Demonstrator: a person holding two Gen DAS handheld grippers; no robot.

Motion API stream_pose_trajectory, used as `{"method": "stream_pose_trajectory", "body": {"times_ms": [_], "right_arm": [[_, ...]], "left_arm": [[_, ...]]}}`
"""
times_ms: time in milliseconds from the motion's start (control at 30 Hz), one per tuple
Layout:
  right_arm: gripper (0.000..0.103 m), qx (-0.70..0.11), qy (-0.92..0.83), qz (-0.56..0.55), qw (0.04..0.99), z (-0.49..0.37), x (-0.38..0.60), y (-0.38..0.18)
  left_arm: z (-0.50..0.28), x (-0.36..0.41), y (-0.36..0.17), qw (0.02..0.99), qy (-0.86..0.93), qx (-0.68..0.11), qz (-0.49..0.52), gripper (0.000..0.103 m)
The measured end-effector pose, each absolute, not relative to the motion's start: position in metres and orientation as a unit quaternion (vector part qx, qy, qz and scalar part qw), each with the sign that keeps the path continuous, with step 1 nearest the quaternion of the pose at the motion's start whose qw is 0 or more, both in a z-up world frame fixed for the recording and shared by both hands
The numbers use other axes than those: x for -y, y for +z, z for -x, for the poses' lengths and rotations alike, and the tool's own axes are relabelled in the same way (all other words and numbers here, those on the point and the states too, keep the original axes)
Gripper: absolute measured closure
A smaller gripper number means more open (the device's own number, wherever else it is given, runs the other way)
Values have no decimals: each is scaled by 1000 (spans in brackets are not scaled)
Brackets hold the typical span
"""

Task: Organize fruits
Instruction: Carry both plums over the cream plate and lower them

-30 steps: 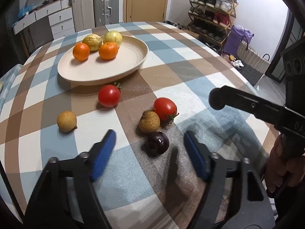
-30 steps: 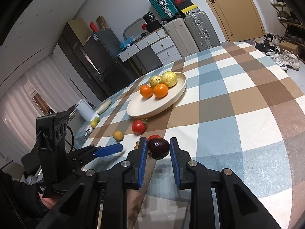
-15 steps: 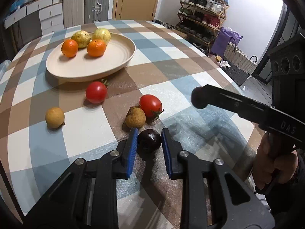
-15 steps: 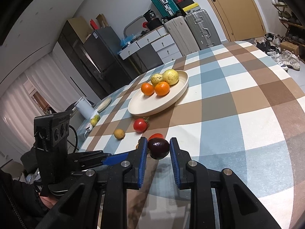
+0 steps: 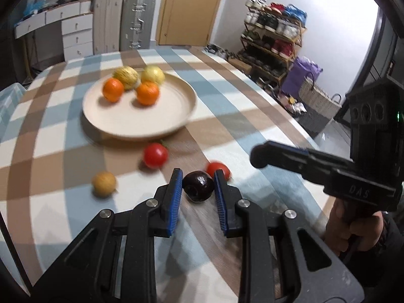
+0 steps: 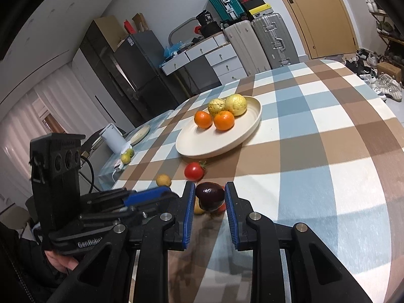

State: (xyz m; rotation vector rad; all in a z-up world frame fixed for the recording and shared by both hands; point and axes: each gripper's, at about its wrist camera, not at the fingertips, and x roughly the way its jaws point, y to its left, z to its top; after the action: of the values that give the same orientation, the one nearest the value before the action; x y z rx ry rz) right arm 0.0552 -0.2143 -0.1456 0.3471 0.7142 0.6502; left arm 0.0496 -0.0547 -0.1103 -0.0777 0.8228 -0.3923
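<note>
Left wrist view: left gripper nearly closed, blue pads pressed on either side of the dark purple round fruit. Fruit looks sharp while the brown, blue and white checked tablecloth below is blurred. Can't tell if the fruit is clear of the cloth.

Right gripper is off to the fruit's right, apart from it, w/ a hand on its grip.

Just behind the right-side pad: a red tomato, partly hidden. Further left, a second red tomato and a tan round fruit, both on the cloth and apart from each other.

Beyond them is the cream round plate w/ two oranges in front and two bumpy yellow-green fruits behind, all bunched at its far-left side.

Right wrist view: right gripper's fingers are a moderate gap apart, gripping nothing. The dark fruit shows in that gap only by line of sight.
</note>
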Motion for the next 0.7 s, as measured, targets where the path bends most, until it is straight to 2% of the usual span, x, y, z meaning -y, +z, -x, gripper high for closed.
{"method": "stream_pose_trajectory", "body": {"times_ms": [367,700], "right_arm": [[79,-338,331,-166,865,-104,199,-124],[79,-355,339,-181,852,-178,181,-119]], "left_arm": [[-122,7,-80,912,-151,-376,65,80],[-206,-4,-86,907,-141,-391,70,80]]}}
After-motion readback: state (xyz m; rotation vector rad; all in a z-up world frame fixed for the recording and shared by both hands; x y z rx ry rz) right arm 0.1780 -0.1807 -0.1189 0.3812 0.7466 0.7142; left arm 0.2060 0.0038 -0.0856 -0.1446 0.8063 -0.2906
